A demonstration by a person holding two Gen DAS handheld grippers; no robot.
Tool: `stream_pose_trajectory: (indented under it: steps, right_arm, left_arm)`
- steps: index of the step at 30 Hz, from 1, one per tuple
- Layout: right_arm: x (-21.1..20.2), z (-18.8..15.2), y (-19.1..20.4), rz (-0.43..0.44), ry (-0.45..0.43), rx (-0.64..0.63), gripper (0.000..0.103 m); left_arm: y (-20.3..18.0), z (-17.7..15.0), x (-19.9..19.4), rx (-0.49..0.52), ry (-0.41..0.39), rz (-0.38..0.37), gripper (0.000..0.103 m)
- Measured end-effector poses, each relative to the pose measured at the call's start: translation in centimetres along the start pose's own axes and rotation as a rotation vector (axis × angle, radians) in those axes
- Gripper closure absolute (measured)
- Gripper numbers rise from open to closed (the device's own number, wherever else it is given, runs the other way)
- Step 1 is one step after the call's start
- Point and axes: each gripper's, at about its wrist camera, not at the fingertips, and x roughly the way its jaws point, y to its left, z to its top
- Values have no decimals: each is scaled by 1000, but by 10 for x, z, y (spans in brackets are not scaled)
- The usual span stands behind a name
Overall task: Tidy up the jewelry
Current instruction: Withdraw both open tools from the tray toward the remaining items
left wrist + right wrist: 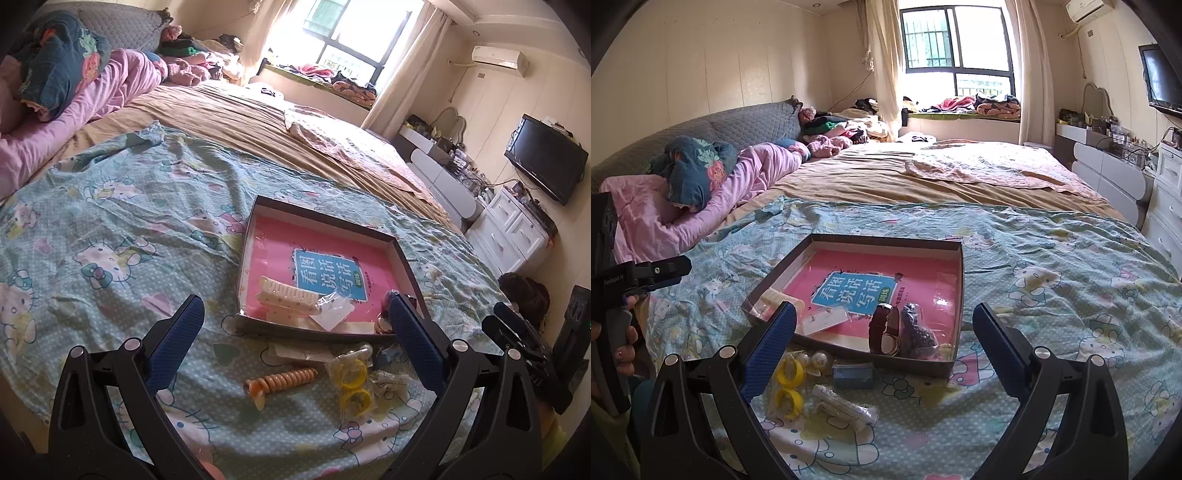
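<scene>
I had both grippers hovering low over the bed w/ nothing in them: left gripper [295, 332] spread wide, right gripper [884, 347] spread wide too. The box [955, 363] sat mid-frame in both views on the cartoon-print sheet [1052, 258], pink book [923, 280] lining its floor. Already inside: cream hair claw [286, 299], a small clear packet [332, 310], a watch [884, 330] and a dark scrunchie [918, 332].

Loose on the sheet, just outside the box's near wall: orange spiral hair tie [280, 380] at lower centre of the left view, yellow hoop pair in a bag [790, 384], pearl earrings [816, 358], a small blue-grey box [854, 374], a white clip in wrap [846, 406].

My guess at the step in hand: picking the spiral tie w/ the left. Its long axis ran lower-left to upper-right in the left view, knobbed end lower-left, plain end pointing toward the box. To do it well I'd turn the jaws across that axis, pinch mid-coil so it won't spring or dangle, come down gently since the bedding gives, then lift clear of the box wall before releasing. Right side should stay off the bagged hoops meanwhile.
</scene>
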Motion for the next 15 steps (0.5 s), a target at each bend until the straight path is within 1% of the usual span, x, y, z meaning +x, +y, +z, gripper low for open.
stream_pose_trajectory:
  steps: [7, 15]
  right_arm:
    - [4, -11, 11, 21, 38, -28, 8]
    - [9, -21, 23, 45, 80, -61, 8]
  left_arm:
    - [3, -9, -1, 16, 16, 16, 9]
    - [6, -26, 5, 43, 62, 42, 9]
